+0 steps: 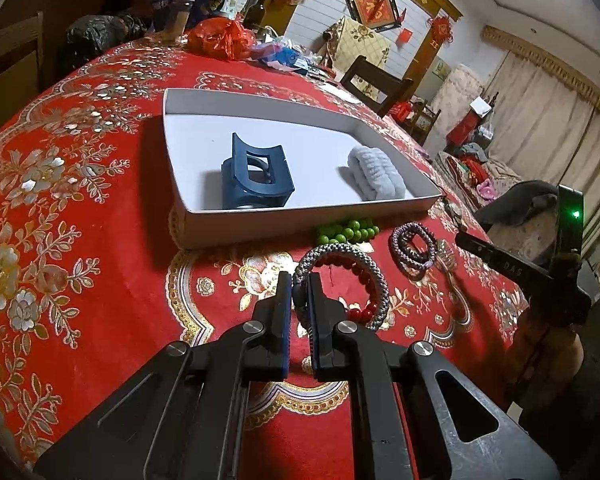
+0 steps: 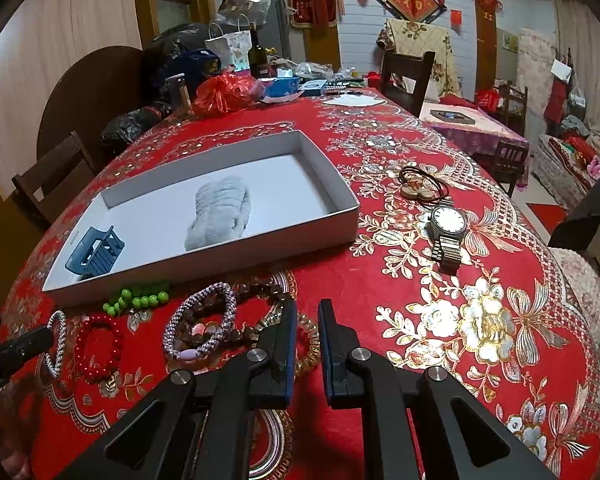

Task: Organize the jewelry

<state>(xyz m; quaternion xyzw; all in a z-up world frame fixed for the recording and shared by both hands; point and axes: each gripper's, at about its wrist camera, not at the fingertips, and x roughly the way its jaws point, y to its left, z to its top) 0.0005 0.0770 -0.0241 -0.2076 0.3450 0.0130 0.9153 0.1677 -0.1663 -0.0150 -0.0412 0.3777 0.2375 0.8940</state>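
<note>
Showing only in the right view, a wristwatch (image 2: 447, 226) lies beside the box (image 2: 260, 240).

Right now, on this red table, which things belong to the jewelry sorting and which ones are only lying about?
For the job:
- white box, with blue hair claw and pale scrunchie inside
- grey braided bracelet, pinched by left gripper
- red bead bracelet
- green bead bracelet
- purple braided bracelet
- wristwatch
- right gripper

Lying about:
- wine bottle
- red plastic bag
- paper gift bag
</note>
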